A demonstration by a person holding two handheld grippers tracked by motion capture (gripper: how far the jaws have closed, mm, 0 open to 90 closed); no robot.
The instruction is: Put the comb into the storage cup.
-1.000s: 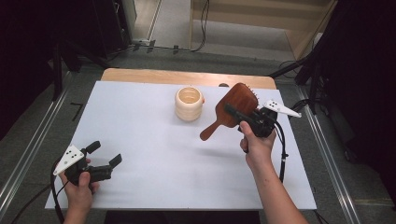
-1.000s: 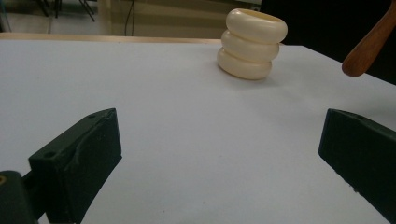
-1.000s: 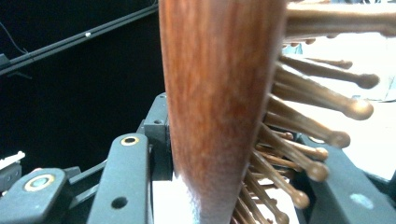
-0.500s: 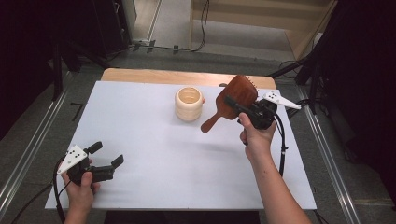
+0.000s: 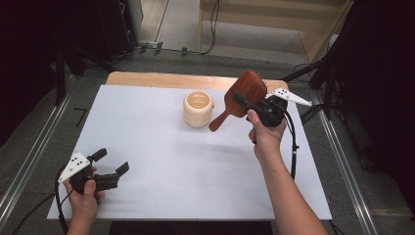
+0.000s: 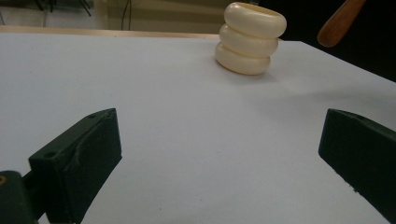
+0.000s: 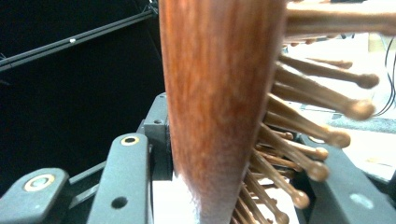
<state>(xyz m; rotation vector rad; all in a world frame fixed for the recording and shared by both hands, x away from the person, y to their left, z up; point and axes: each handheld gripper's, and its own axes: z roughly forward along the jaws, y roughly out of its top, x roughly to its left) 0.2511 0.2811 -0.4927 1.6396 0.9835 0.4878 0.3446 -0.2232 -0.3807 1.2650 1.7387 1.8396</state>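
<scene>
Hairbrush (image 5: 244, 93) lifted off surface (image 5: 161, 161), not yet set anywhere. Near: left tool (image 5: 110, 163) spread wide, empty, low at front-left. Farther: right tool (image 5: 252, 105) clenched on brush head, handle angled down toward cream cup (image 5: 198, 108). Goal unstated; placement probably left.

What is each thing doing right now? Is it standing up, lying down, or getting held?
Hairbrush: held up off the table by its head, handle slanting down toward the cup.
Cup: standing upright on the table, nothing touching it.
Right tool: shut on the hairbrush, bristles against one jaw.
Left tool: open, holding nothing, low over the near left of the table.
</scene>
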